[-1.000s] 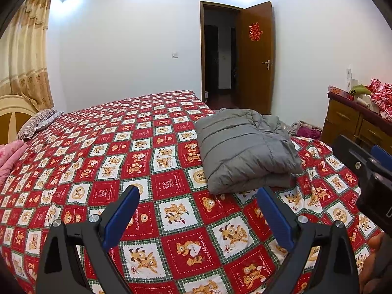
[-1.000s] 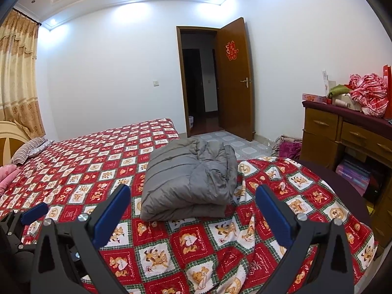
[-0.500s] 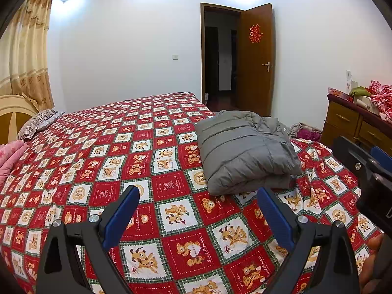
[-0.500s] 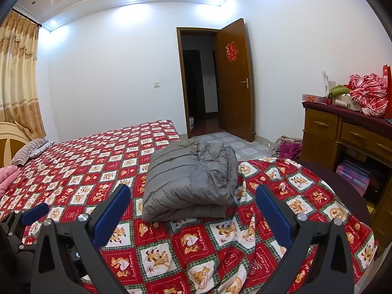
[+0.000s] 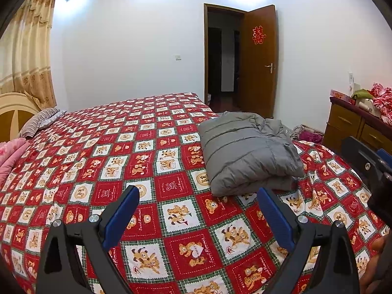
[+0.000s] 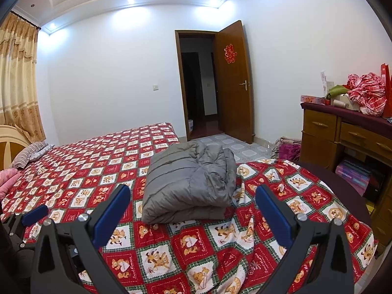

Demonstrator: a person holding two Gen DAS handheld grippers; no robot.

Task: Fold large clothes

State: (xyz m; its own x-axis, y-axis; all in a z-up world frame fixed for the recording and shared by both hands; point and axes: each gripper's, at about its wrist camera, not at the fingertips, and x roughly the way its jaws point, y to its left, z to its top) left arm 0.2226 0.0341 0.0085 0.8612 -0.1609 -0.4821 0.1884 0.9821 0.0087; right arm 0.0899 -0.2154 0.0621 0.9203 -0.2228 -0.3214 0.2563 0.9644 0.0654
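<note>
Hovering clear of the bed (image 5: 103, 147) | left gripper (image 5: 198, 210) and right gripper (image 6: 193, 208) both had fingers spread, empty | grey jacket (image 6: 188, 191) lay folded near the bed's edge, likely finished, hence nothing was gripped.

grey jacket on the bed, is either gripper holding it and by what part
Nothing is held. The left gripper and right gripper are both open, short of the folded grey jacket, which lies free on the bedspread.
</note>
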